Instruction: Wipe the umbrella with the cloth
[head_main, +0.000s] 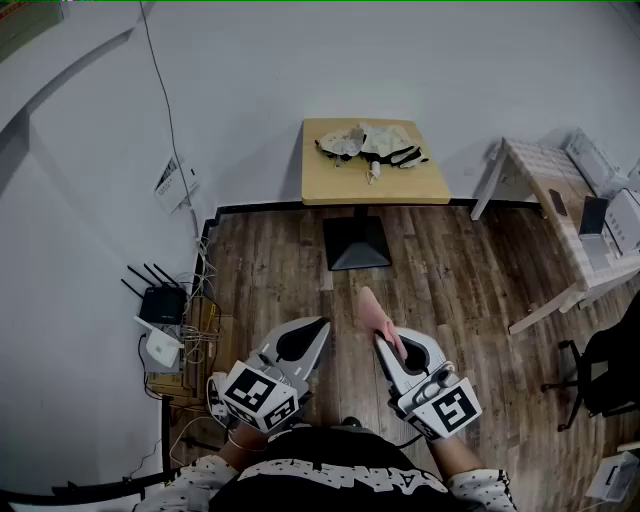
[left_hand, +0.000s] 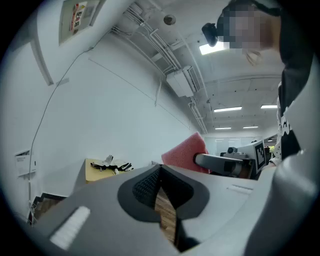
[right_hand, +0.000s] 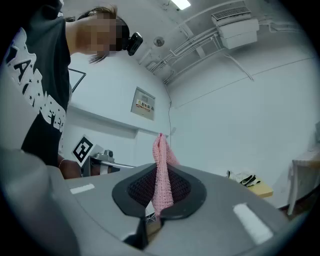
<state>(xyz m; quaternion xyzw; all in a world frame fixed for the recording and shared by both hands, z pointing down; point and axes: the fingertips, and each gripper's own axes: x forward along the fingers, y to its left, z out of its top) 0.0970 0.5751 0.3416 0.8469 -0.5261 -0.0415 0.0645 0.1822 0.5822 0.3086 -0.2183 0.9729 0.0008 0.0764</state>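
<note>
Left claw (head_main: 318, 328) shut, nothing in it, over the wood floor (head_main: 450, 270). Right claw (head_main: 382, 342) clamped on pink cloth (head_main: 376, 312), which sticks out past its tips. Folded umbrella (head_main: 372, 143) lies by the counter's (head_main: 330, 185) far edge, well apart from both claws.

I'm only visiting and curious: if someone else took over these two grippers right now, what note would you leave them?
Left gripper: jaws together, nothing in them, held out in front of the person.
Right gripper: clamped on the pink cloth, which sticks out past the jaws.
Umbrella: lying collapsed on the small wooden table by the wall, across the floor from the person.
Done: cloth is in hand.
Left: get to the table, probably steady the umbrella with the free gripper, then wipe it.
</note>
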